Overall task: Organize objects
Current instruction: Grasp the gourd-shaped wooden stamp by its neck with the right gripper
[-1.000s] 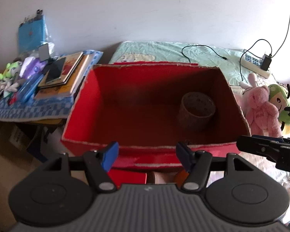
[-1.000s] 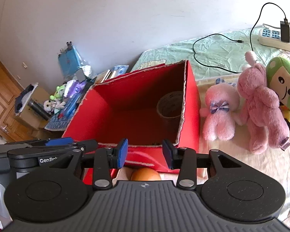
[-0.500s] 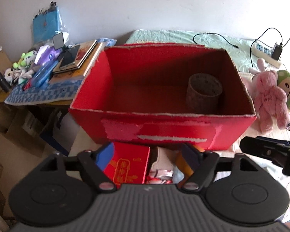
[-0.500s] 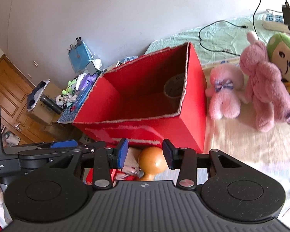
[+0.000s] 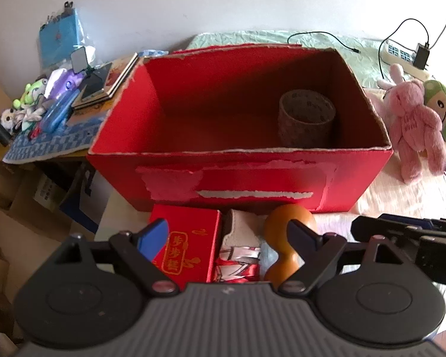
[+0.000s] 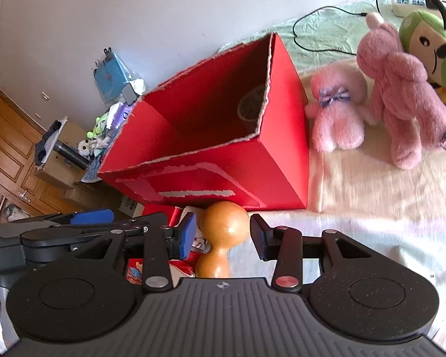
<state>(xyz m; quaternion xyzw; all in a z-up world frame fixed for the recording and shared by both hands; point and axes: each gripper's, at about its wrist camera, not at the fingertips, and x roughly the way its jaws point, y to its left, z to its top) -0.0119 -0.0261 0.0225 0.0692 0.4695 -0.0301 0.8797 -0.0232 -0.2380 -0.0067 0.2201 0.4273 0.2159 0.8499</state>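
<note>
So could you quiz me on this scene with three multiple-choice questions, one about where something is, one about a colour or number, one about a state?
1. Where is the tape roll?
A. Inside the red box
B. On the bed beside the plush toys
C. On the stack of books

2. How many pink plush toys sit right of the box in the right wrist view?
A. One
B. Two
C. Four

3. How do the right gripper fingers stand around the orange wooden piece?
A. Clamped shut on it
B. Open, either side of it
C. Far above it

Answers: 1 A, the roll stands on the box floor near the right wall. 2 B, a small one and a taller one. 3 B, gaps show on both sides.
</note>
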